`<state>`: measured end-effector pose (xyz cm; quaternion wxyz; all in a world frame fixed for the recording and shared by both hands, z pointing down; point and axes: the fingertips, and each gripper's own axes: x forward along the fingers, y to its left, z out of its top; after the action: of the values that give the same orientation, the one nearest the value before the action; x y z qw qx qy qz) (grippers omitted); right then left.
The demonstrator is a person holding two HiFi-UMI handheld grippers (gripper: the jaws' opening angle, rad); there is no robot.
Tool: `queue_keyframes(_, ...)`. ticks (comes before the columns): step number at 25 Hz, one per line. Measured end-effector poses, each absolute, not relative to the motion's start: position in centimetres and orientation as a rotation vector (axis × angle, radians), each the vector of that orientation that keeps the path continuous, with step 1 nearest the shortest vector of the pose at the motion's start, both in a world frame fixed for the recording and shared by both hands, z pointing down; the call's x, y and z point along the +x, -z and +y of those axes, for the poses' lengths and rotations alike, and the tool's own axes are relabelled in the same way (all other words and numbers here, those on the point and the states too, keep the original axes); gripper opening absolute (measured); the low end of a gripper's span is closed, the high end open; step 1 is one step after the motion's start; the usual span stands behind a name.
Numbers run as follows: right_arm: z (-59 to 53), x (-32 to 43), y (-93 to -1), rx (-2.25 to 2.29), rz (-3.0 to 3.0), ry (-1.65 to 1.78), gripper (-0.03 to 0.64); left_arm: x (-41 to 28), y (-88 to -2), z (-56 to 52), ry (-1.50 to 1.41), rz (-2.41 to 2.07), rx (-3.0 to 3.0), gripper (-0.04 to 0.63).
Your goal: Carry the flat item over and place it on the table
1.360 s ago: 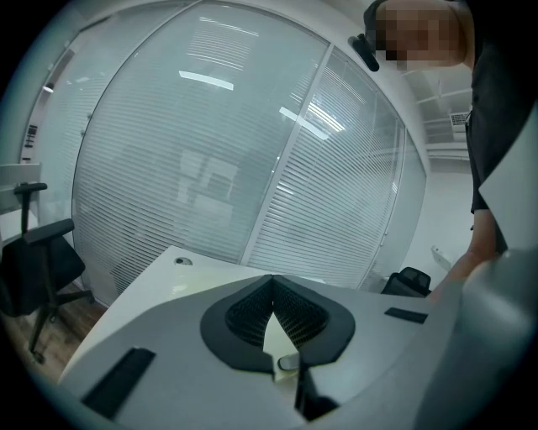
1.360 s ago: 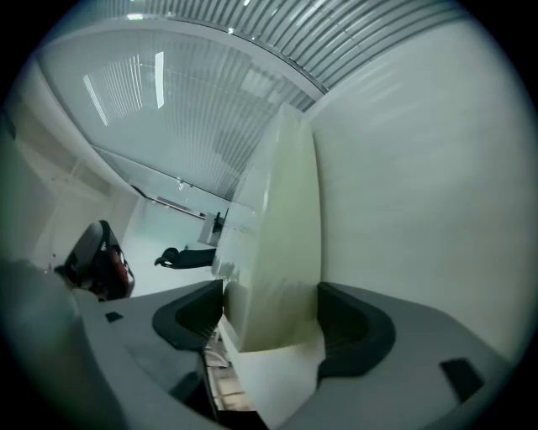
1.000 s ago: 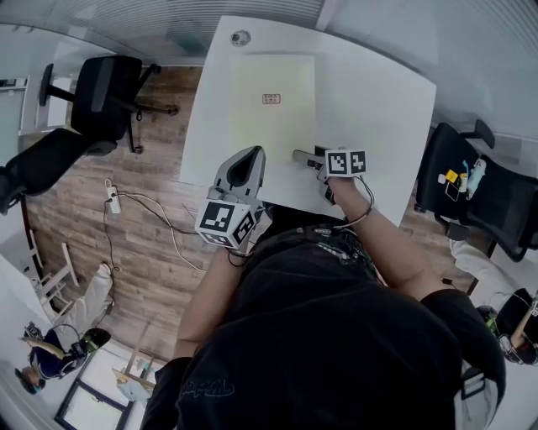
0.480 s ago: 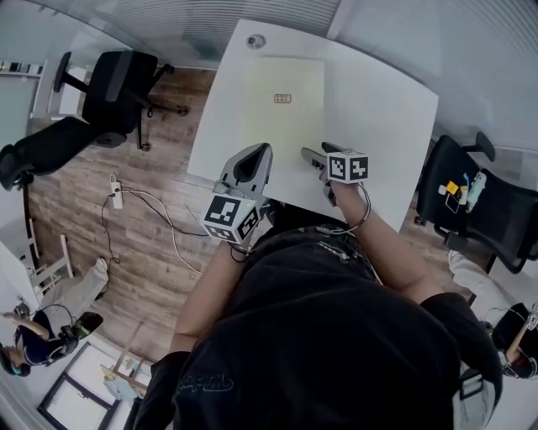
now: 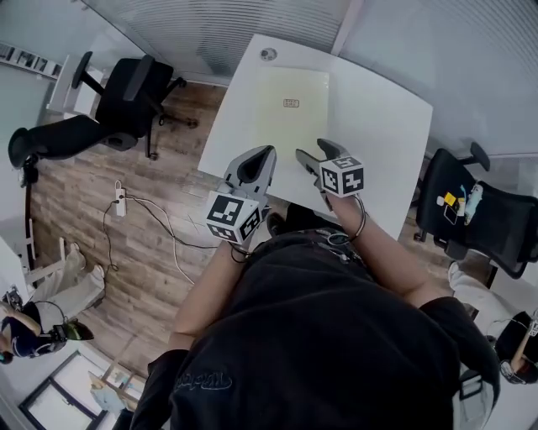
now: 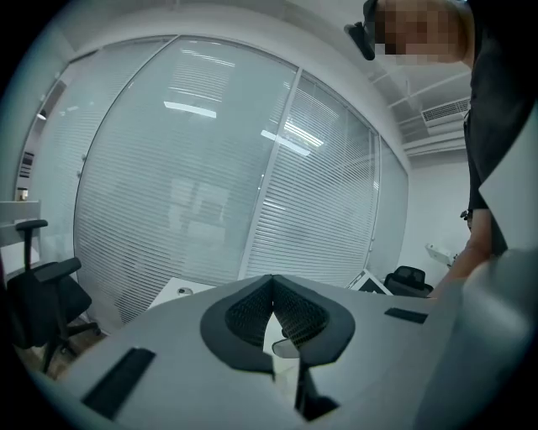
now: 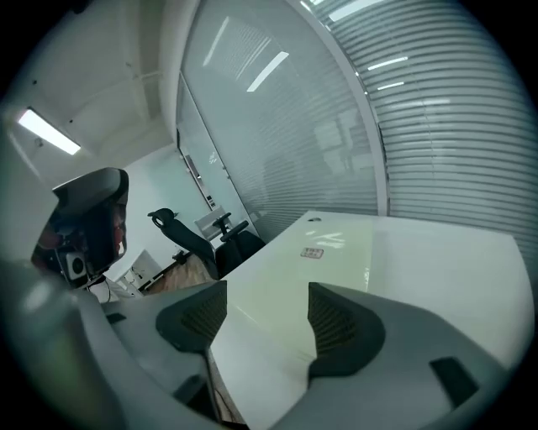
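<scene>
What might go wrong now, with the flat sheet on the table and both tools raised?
The open right gripper hangs over the pale yellow flat sheet, close to the white table edge; a dip might nudge the sheet off. The white cable on the wooden floor might trip the person stepping aside.

A white tabletop (image 5: 378, 126) stands beside a blind-covered glass wall (image 5: 218, 25) in an office with a wood-plank floor (image 5: 143, 227). Black swivel chairs sit to its left (image 5: 134, 88) and right (image 5: 471, 210); a power strip (image 5: 120, 201) lies on the boards. Strip lights (image 7: 49, 133) glow overhead.
</scene>
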<state>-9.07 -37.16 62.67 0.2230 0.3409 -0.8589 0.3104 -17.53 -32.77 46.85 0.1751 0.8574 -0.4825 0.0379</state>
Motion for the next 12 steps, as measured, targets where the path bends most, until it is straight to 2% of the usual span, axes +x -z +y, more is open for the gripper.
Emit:
queue_keyframes(6,-35.5,-11.8,-56.6,0.930,-2.497,-0.751,0.282,-18.8,-44.4,-30.8,-0.081,-1.402,2.477,0.014)
queue_keyframes(12,-33.0,-13.3,-51.8,0.928,-2.606,-0.625,0.173,-19.7,-43.2,-28.5,-0.049,-1.429,2.490,0.014)
